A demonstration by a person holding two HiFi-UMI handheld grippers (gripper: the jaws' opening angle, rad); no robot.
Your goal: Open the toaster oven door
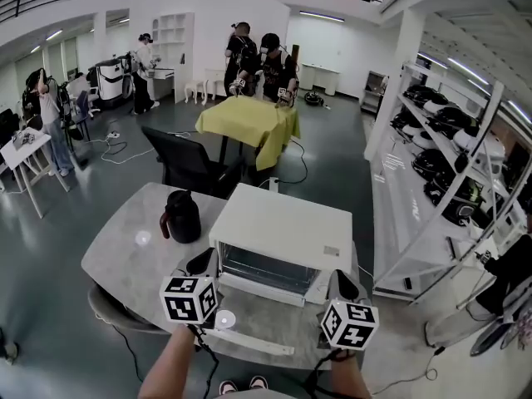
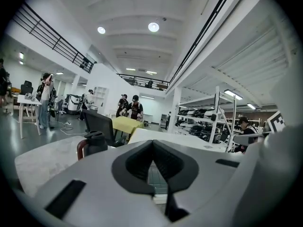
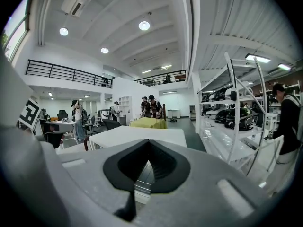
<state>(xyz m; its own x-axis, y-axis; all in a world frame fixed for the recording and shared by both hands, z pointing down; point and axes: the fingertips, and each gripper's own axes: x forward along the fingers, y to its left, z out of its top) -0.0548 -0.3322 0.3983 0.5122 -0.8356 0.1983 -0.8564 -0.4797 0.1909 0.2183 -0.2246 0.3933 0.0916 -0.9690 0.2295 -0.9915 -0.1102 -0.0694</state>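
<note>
Grey table (image 1: 116,260). Left gripper (image 1: 202,263) and right gripper (image 1: 342,283) both clenched, nothing in either, 1 each side of oven (image 1: 283,223). Door (image 1: 274,321) is down flat between them. Black jug (image 1: 181,216) left of oven. Yellow table (image 1: 249,121) far back.

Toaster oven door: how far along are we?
Done: the toaster oven door looks folded down flat, its handle toward the person, and the cavity is exposed. In hand: nothing. The left claw and right claw are both shut and empty, one on each side of the toaster oven. Left: apparently nothing.
</note>
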